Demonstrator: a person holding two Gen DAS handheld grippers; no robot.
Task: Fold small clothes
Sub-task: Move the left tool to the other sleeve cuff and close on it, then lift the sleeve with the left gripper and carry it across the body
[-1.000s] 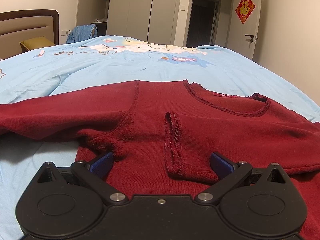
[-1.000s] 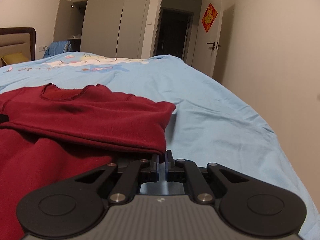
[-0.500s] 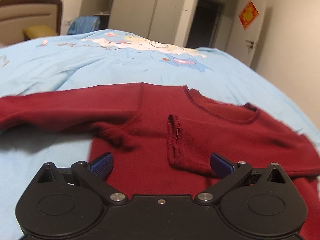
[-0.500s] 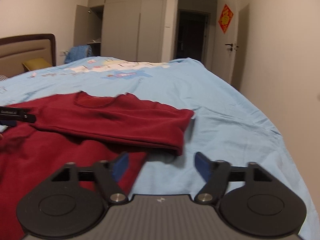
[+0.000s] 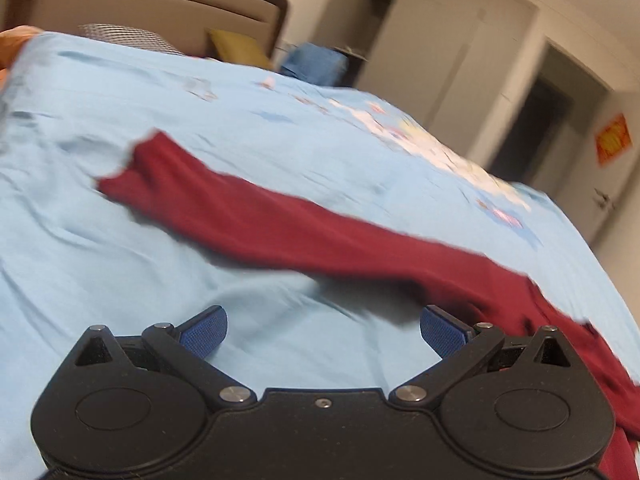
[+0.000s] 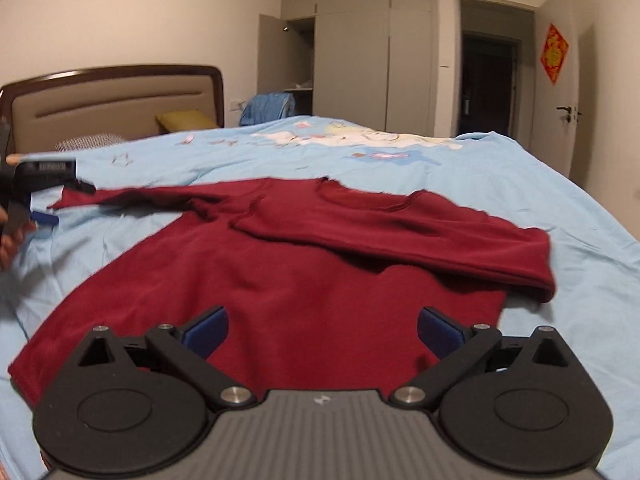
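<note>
A dark red sweater (image 6: 304, 264) lies flat on the light blue bedsheet (image 6: 520, 184). Its right sleeve (image 6: 400, 236) is folded across the chest. Its left sleeve (image 6: 132, 196) stretches out to the left. My right gripper (image 6: 323, 330) is open just above the sweater's lower part and holds nothing. In the blurred, tilted left wrist view the left sleeve (image 5: 280, 224) runs across the sheet, its cuff (image 5: 132, 176) at the far left. My left gripper (image 5: 322, 332) is open over bare sheet, just short of that sleeve. The left gripper (image 6: 66, 204) also shows in the right wrist view, beside the cuff.
A padded headboard (image 6: 112, 104) and a yellow pillow (image 6: 186, 120) stand at the far end of the bed. Blue cloth (image 6: 268, 108) hangs beside grey wardrobes (image 6: 352, 60). A door (image 6: 568, 100) is at the right. A hand (image 6: 8, 236) shows at the left edge.
My right gripper opened, let go of the folded right sleeve and drew back over the sweater's body. My left gripper swung left from the chest to the outstretched left sleeve.
</note>
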